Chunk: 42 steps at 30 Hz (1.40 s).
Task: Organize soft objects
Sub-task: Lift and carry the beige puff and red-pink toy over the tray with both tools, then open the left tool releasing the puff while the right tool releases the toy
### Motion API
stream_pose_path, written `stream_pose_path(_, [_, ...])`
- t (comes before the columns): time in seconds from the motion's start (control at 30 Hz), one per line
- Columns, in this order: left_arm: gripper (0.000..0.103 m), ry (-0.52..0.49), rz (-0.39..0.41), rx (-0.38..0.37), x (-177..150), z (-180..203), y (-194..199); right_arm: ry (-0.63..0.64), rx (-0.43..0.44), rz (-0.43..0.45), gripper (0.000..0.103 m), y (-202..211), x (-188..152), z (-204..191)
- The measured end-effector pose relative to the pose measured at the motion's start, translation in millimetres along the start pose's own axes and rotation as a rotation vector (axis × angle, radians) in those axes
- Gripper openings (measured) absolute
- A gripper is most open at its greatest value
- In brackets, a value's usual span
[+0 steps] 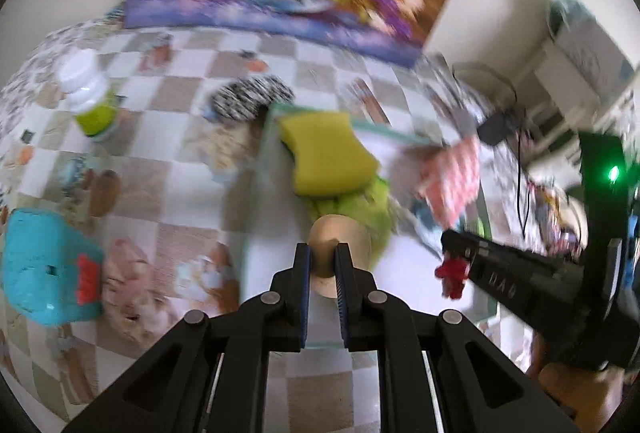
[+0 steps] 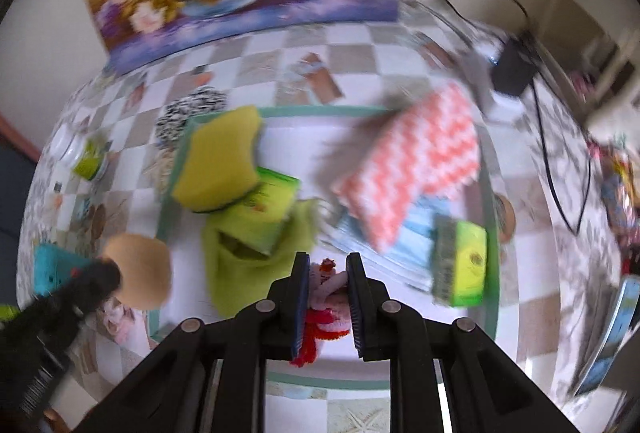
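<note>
Over on the far left of the bench with the checkered cloth sits a teal block thing, and behind it a bottle with a white cap, both untouched. Next along, the left tool is pinched shut on a tan round puff, looks like a makeup sponge or foam pad, and it hangs over the near-left part of the green-rimmed tray. I'd guess that puff weighs nothing and squashes easily, so gripping it by the edge like that seems fine, just don't expect it to hold its shape. Inside the tray there's already a yellow sponge stacked on a green-packaged scrubber, with a lime green cloth bunched under them. A zebra-striped fuzzy thing sits just outside the tray's back corner. Moving right, the right tool is clamped on a pink and red fuzzy knitted thing, maybe a scrunchie or yarn toy, hard to tell with the blur. That one's floppy, so bits dangle below the jaws and could snag. Further right in the tray, a pink zigzag cloth lies over a light blue cloth, and another green scrubber pack sits beside them. Both held items look headed for the tray, if you ask me.
</note>
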State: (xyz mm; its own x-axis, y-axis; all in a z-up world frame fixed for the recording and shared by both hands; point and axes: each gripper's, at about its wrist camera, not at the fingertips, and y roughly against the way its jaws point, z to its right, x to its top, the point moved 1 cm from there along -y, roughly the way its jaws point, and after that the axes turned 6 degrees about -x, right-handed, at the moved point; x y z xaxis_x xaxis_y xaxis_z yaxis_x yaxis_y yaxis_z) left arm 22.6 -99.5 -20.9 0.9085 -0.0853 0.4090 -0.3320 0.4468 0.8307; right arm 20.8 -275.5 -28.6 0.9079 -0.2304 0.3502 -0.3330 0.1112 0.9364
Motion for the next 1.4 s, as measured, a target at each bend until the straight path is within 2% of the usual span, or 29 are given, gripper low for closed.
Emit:
stream_pose_path(0.2, [0.014,-0.003,-0.130,-0.055,-13.3,11.7,-38.2,-0.051,-0.041,-0.055,0.023,-15.4,-6.4,18.6])
stream_pose_path(0.37, [0.016,0.005,-0.148,-0.032,-15.2,11.0,-47.4,-0.056,-0.027,-0.084,0.023,-23.3,-11.2,20.2])
stream_pose_path(0.43, [0.017,0.016,-0.150,-0.034,-15.3,8.7,-47.6,-0.060,-0.027,-0.088,0.027,-24.9,-11.6,19.6])
stream_pose_path(0.5, [0.027,0.024,-0.149,-0.029,-15.5,6.8,-47.4,-0.070,-0.027,-0.091,0.031,-24.7,-13.2,20.1])
stream_pose_path(0.63, [0.035,0.036,-0.121,-0.011,-9.6,1.6,-40.7,-0.068,-0.021,-0.085,0.031,-22.8,-12.3,17.1])
stream_pose_path(0.67, [0.040,0.039,-0.110,-0.002,-8.0,0.2,-37.8,-0.066,-0.015,-0.081,0.031,-22.4,-10.7,15.8])
stream_pose_path(0.7, [0.050,0.047,-0.098,0.014,-6.8,-1.9,-35.0,-0.066,-0.008,-0.077,0.036,-21.5,-9.7,13.9])
stream_pose_path(0.73, [0.054,0.057,-0.086,0.036,-5.8,-4.8,-31.9,-0.065,-0.002,-0.073,0.048,-19.8,-9.1,11.5])
stream_pose_path(0.8, [0.063,0.068,-0.063,0.073,-3.5,-9.5,-28.1,-0.056,0.006,-0.059,0.065,-16.9,-8.0,4.3])
stream_pose_path(0.83, [0.064,0.070,-0.056,0.085,-3.8,-12.3,-25.1,-0.043,0.011,-0.051,0.066,-15.6,-7.9,-1.0])
stream_pose_path(0.87, [0.070,0.074,-0.049,0.098,-3.2,-15.0,-22.8,-0.034,0.015,-0.050,0.067,-15.2,-7.6,-3.8])
stream_pose_path(0.93, [0.078,0.089,-0.026,0.135,-1.9,-21.6,-18.6,-0.015,0.020,-0.050,0.076,-15.8,-8.2,-11.3])
stream_pose_path(1.0, [0.089,0.109,0.001,0.158,-0.3,-28.5,-14.1,-0.014,-0.010,-0.043,0.085,-17.3,-8.9,-13.5])
stream_pose_path(1.1, [0.097,0.153,0.038,0.166,1.2,-39.4,-6.8,-0.020,-0.024,-0.032,0.098,-15.9,-9.4,-13.2])
stream_pose_path(1.13, [0.098,0.164,0.054,0.174,2.0,-42.0,-4.0,-0.024,-0.021,-0.026,0.102,-15.0,-9.6,-13.4])
stream_pose_path(1.23, [0.103,0.179,0.100,0.201,3.2,-47.2,5.4,-0.017,-0.019,-0.008,0.103,-11.9,-8.8,-15.5])
stream_pose_path(1.4, [0.103,0.194,0.154,0.216,3.5,-50.8,16.0,-0.013,-0.012,0.010,0.103,-7.1,-7.7,-17.1])
